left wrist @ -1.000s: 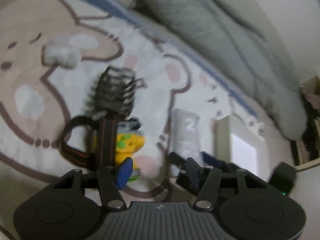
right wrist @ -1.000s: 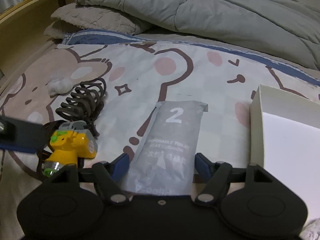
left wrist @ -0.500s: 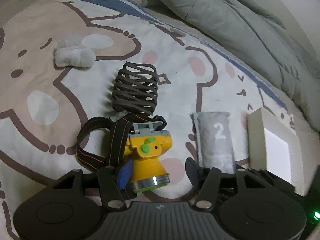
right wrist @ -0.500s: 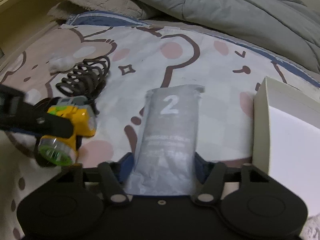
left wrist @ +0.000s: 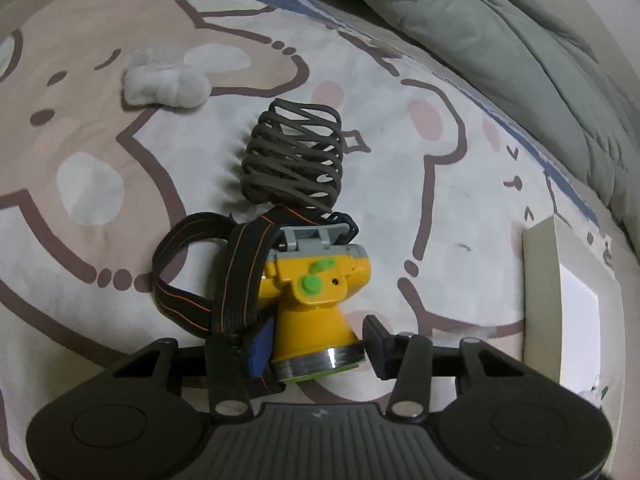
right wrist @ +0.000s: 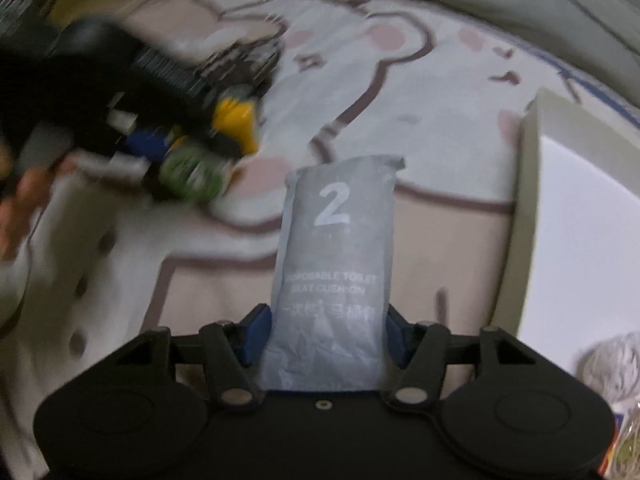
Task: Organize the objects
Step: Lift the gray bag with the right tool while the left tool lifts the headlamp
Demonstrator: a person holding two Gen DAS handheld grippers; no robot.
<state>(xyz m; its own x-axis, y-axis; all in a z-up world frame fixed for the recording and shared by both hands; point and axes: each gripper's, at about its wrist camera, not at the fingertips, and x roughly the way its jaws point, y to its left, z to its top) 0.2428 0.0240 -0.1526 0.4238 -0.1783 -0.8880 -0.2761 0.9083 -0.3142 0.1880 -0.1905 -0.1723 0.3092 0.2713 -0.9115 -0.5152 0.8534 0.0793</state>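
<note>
A yellow headlamp (left wrist: 316, 304) with a black strap lies on the cartoon bedsheet; it also shows blurred in the right wrist view (right wrist: 224, 136). My left gripper (left wrist: 316, 344) is open with a finger on each side of the lamp's lens end. A grey packet marked "2" (right wrist: 332, 264) sits between the fingers of my right gripper (right wrist: 328, 332), which is shut on it and holds it lifted off the sheet. A white open box (left wrist: 572, 304) lies at the right, also seen in the right wrist view (right wrist: 576, 216).
A brown wire coil (left wrist: 296, 156) lies just beyond the headlamp. A white sock bundle (left wrist: 164, 88) lies further back left. A grey duvet (left wrist: 520, 28) is heaped along the far side. A crinkly clear bag (right wrist: 612, 380) shows at lower right.
My left gripper moved forward around the headlamp. My right gripper closed on the grey packet and lifted it; the packet has left the left wrist view.
</note>
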